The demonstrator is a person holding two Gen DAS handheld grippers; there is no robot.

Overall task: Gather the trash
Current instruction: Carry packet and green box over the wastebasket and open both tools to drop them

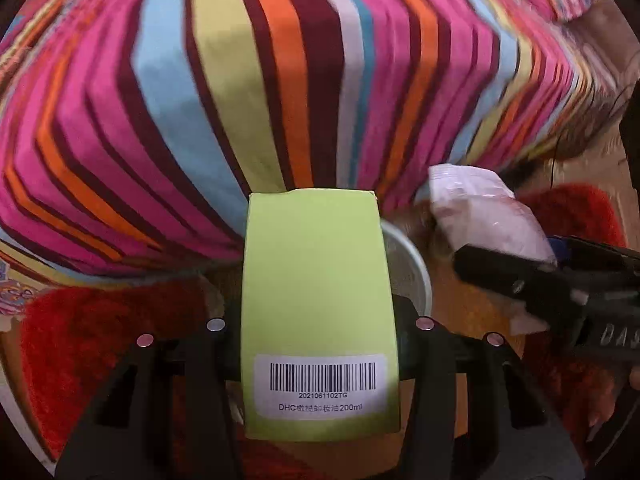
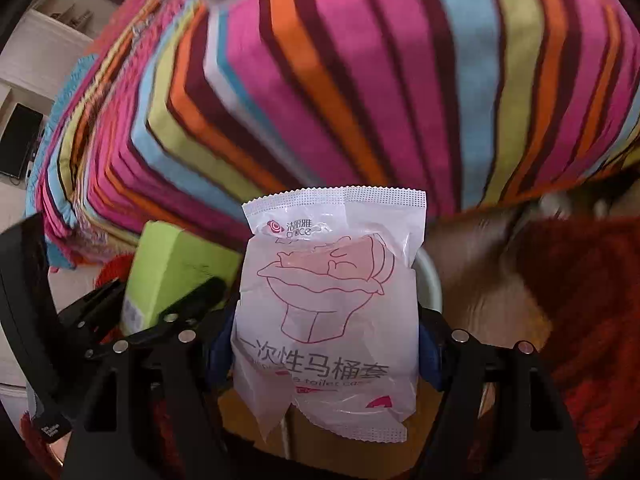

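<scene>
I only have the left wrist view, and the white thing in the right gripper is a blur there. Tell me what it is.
Observer: A sealed white packet printed with a pink toilet outline, standing upright in the right gripper.
Operator: Report how it is gripped.
Observer: By its lower half, with blue pads showing at both side edges; the crimped top edge stands free above the fingers.
</scene>
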